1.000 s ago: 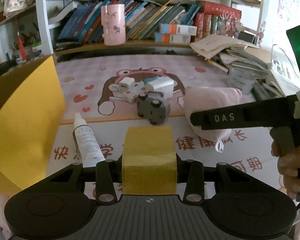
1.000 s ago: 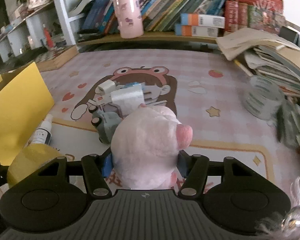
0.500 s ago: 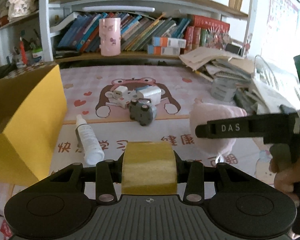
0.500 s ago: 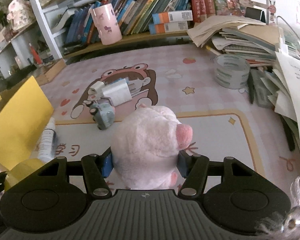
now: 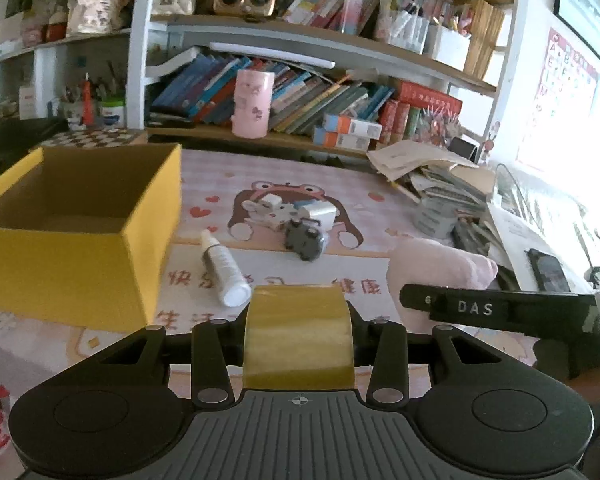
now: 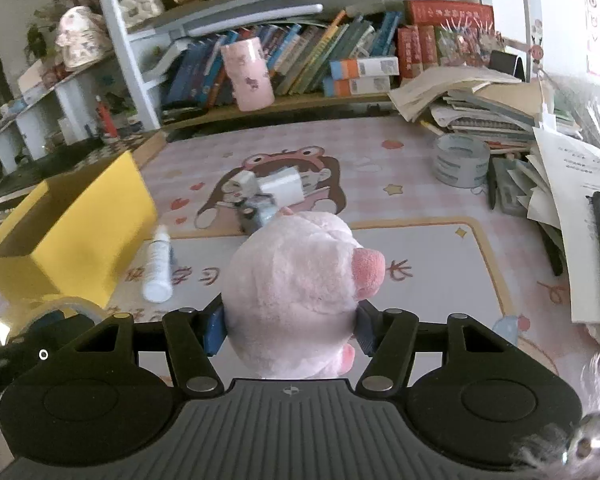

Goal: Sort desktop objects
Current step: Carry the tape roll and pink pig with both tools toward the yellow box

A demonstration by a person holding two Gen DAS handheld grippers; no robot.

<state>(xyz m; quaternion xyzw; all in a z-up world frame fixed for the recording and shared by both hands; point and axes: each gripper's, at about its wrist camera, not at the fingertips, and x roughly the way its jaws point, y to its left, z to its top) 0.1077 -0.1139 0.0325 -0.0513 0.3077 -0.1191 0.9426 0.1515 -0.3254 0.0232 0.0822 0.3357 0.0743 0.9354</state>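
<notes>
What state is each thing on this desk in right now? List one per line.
left gripper: shut on yellow tape roll
right gripper: shut on pink plush pig
yellow box: open-topped, upright
white bottle: lying on its side
clear tape roll: lying flat

Both cams are fisheyes riding on the grippers, looking forward and down along the fingers at the desk mat (image 5: 380, 200), shelves behind. Left wrist view sits left, close to the yellow box (image 5: 100, 248). Right wrist view sits right, nearer the paper stack (image 6: 480, 108). Shared: box, white bottle (image 5: 224, 272), shelf books, pink cup (image 6: 248, 74).
</notes>
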